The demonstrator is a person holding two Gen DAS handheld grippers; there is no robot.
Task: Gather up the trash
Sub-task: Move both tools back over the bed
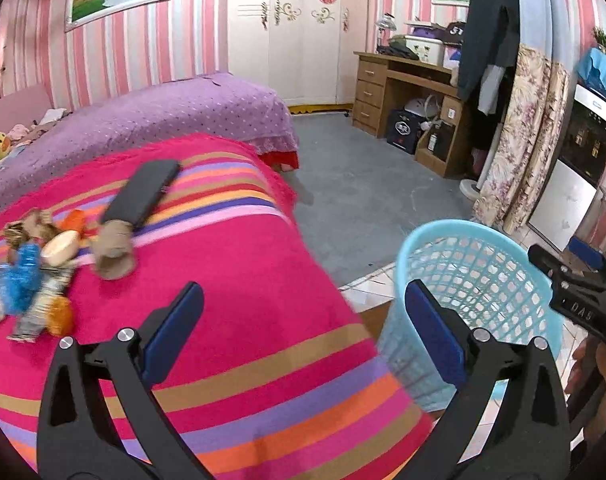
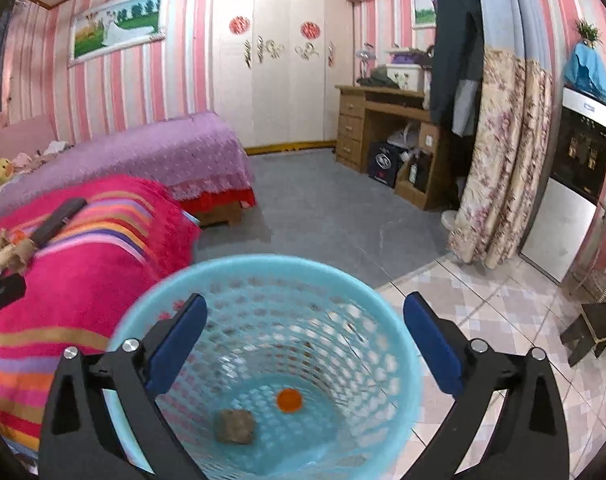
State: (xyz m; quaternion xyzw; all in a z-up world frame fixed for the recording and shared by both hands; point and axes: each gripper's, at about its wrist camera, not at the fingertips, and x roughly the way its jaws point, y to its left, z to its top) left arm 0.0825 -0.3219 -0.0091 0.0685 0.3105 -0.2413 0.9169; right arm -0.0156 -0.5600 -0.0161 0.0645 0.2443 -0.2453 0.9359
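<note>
A light blue mesh trash basket [image 2: 263, 276] stands on the floor beside the striped pink blanket [image 1: 239, 280]. In it lie an orange round piece [image 2: 289, 400] and a grey-brown lump [image 2: 235, 426]. My right gripper [image 2: 305, 312] is open and empty right above the basket's mouth. My left gripper [image 1: 303, 300] is open and empty over the blanket's edge, with the basket [image 1: 475, 248] to its right. A pile of trash [image 1: 35, 272] lies on the blanket to the left: a cardboard tube [image 1: 113, 248], blue crumpled wrapper [image 1: 19, 280], orange bits.
A black remote-like slab [image 1: 143, 192] lies on the blanket behind the tube. A purple bed [image 1: 151, 120] stands behind. A wooden desk [image 1: 407, 92], a floral curtain [image 1: 523, 140] and an appliance [image 1: 579, 160] line the right side. A small dark stool [image 2: 591, 328] stands on the tiles.
</note>
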